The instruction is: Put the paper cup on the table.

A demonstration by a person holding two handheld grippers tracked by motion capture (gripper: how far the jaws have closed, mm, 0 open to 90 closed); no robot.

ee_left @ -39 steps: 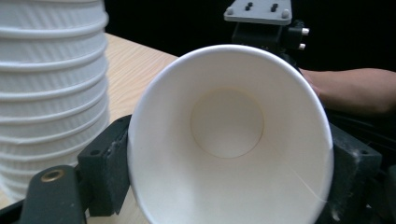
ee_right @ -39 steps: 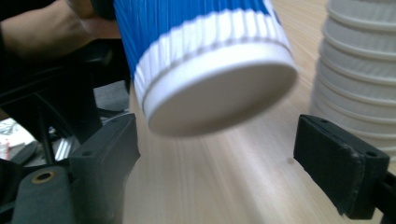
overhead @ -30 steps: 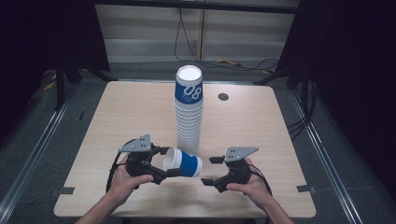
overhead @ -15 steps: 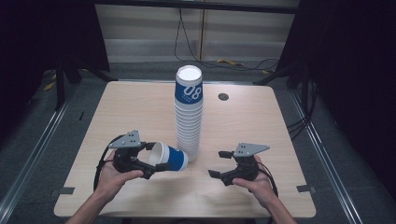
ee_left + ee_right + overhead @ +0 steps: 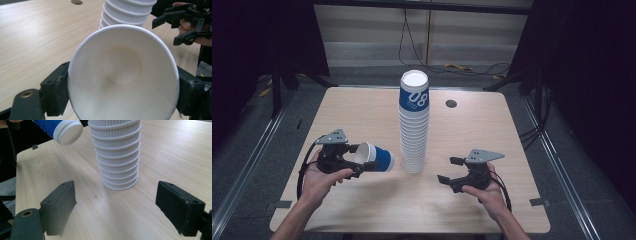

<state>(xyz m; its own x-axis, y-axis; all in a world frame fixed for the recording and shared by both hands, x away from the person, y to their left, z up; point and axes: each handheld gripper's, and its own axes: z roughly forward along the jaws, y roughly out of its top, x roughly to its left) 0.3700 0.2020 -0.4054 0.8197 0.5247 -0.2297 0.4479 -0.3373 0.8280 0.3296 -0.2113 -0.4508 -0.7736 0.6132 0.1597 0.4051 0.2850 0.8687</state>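
- High view: left gripper [image 5: 357, 162] grasps a single cup [image 5: 373, 158] by its rim end, cup lying sideways, blue base pointing toward the stack [image 5: 414, 125]. A second ago that cup sat between both grippers in front of the stack; now it has come away to the left, lifted off the tabletop [image 5: 492, 135] and apart from the stack. Right gripper [image 5: 451, 171] sits right of the stack, nothing in it, well apart from the cup.
- Left gripper view: cup [image 5: 123, 72] mouth faces the camera, white inside, fingers [image 5: 56, 87] clenched on either side of the rim. Stack [image 5: 127, 11] stands just behind it; right gripper [image 5: 172, 26] shows farther off at top right, spread and empty.
- Right gripper view: fingers [image 5: 58, 203] released, bare tabletop [image 5: 175, 150] between them; its jaws have just been closing a little from wider, with nothing between them. Stack [image 5: 117, 157] base straight ahead, cup [image 5: 62, 130] base at top left, off the wood.
- Judgement: the handover to the left looks done, one cup separated. Next likely means setting this cup down left of the stack, or the right gripper going for the stack again.
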